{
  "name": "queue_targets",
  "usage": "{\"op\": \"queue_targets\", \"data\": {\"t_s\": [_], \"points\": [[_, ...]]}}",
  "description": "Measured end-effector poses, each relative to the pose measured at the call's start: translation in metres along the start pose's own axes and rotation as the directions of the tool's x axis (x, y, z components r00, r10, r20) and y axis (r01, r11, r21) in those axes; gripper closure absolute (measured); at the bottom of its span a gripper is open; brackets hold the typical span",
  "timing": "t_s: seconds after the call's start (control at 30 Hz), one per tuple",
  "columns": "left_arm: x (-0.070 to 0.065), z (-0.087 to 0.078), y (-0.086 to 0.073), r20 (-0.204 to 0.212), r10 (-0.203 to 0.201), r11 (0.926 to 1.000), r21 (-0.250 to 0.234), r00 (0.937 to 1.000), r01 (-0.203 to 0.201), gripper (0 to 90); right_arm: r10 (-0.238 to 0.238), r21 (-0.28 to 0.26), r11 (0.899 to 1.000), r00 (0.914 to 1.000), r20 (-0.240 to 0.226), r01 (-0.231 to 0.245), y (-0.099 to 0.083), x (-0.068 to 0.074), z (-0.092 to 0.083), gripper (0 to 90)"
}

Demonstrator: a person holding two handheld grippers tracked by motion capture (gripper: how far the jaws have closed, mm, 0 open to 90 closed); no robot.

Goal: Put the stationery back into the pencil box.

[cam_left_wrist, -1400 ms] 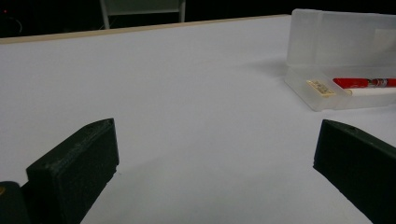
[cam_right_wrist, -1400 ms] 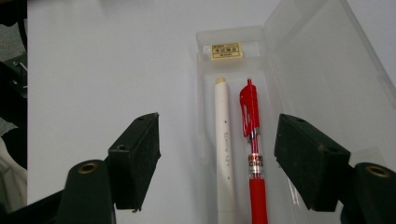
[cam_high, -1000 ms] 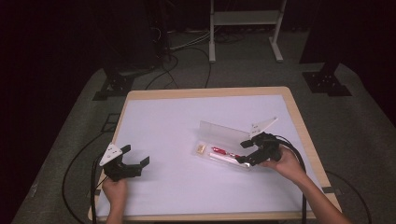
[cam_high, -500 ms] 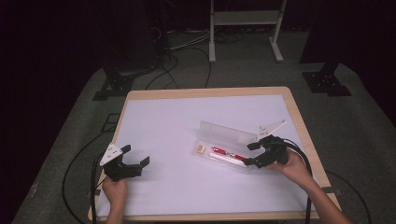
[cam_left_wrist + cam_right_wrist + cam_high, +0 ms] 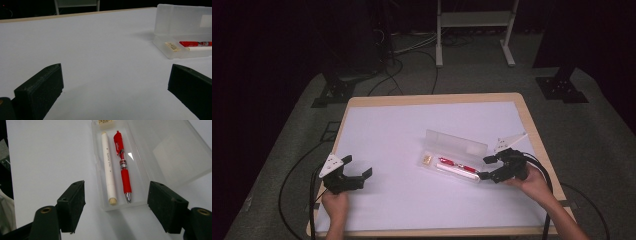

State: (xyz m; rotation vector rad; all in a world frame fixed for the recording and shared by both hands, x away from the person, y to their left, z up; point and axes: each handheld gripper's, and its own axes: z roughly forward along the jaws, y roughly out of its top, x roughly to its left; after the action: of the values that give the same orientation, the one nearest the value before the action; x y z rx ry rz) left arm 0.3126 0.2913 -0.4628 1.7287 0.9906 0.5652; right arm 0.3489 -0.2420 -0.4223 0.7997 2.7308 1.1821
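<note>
Two claws are held over a white-topped desk (image 5: pixel 402 135) with a wooden rim. The left claw (image 5: pixel 351 178) is seen in the high view near the desk's front left corner, its jaws spread wide with nothing between them; in the left gripper view the same jaws stand far apart above bare white surface. The right claw (image 5: pixel 488 168) is released as well, its jaws parted at the near end of a clear plastic pencil case (image 5: pixel 451 159) that lies open just right of the desk's centre, its lid tilted back. From above, the contents are made out only as a red streak and a pale one. In the right gripper view they are resolved: a red pen (image 5: pixel 122 167) and a white marker (image 5: pixel 109 167) lie side by side in the tray, tips toward the claw, between the lines of the two jaws but untouched. A small tan eraser (image 5: pixel 172 46) at the case's far end is shown best by the left gripper view.
</note>
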Motion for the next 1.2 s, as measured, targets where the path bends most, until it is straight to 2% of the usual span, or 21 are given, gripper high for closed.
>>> {"op": "queue_targets", "data": {"t_s": [1.2], "points": [[0.0, 0.0, 0.0, -0.003, 0.002, 1.0, -0.001, 1.0, -0.002, 0.0, 0.082, -0.023, 0.996, 0.9959, 0.039, -0.081, -0.039, -0.007, -0.027, 29.1]]}}
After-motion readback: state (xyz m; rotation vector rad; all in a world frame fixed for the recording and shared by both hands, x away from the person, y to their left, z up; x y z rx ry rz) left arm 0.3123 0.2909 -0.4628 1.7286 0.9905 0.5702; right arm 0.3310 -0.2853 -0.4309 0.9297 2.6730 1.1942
